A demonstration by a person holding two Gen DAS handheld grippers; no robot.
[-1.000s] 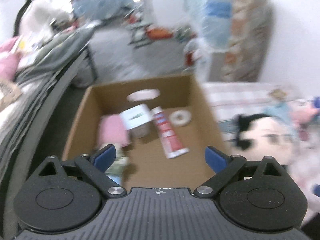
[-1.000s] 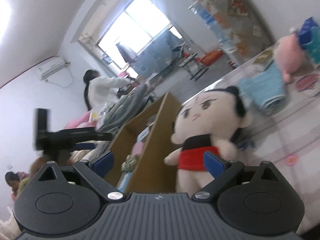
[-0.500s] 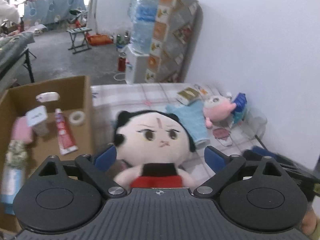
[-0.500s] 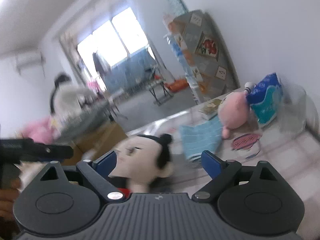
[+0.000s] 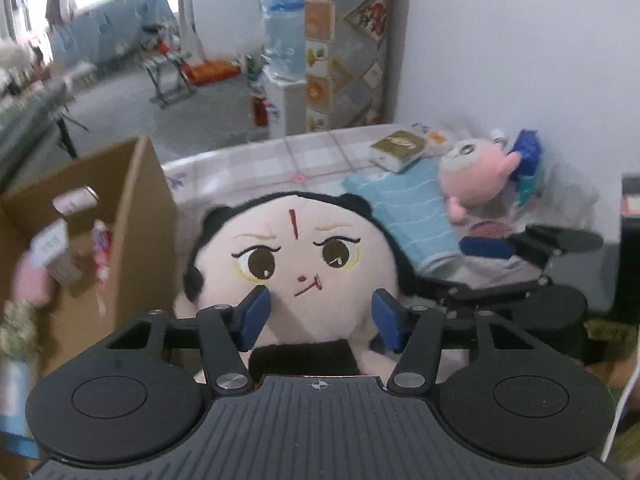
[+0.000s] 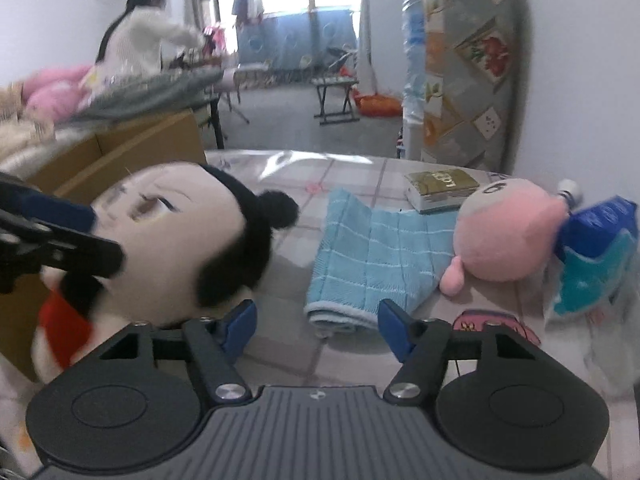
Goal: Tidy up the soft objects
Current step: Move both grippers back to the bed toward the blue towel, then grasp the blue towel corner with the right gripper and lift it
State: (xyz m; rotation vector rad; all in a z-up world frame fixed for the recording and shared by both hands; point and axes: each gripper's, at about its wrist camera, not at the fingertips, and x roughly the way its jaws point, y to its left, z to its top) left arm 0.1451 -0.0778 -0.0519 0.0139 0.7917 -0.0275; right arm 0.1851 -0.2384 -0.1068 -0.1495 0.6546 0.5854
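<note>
Hidden: most of the doll's body sat under my left gripper [image 5: 320, 316]; only a black collar strip and a bit of red showed.
Cut off: the cardboard box [image 5: 132, 216] ran off the left edge, and its contents were smeared by blur, so I could only make out a pink lump, a white carton and a red-and-white tube.
Hard to tell: whether my left pads truly pressed the plush, since they lay at the cheeks with no clear dent.
Left jaws: closing, with the doll's chin between the blue pads.
Right jaws: closing on nothing; my right gripper [image 6: 318, 326] had only tabletop and the towel's near edge between the pads.
Doll [image 5: 296, 264]: soft cream plush head, round, black felt hair with two buns, stitched eyes and a red forehead mark; it stood on the table just beside the box wall.
Towel [image 6: 372, 256]: pale blue terry, ribbed in a grid, folded flat, lying between the doll and the pink toy.
Pink toy [image 6: 508, 236]: smooth round plush with a stubby limb, resting against a blue packet [image 6: 600, 232].
Table [image 6: 360, 176]: checked cloth under a shiny clear film.
Small box [image 6: 440, 188]: olive-gold lid, flat, behind the towel.
Background: a person in white, blurred, far off.
</note>
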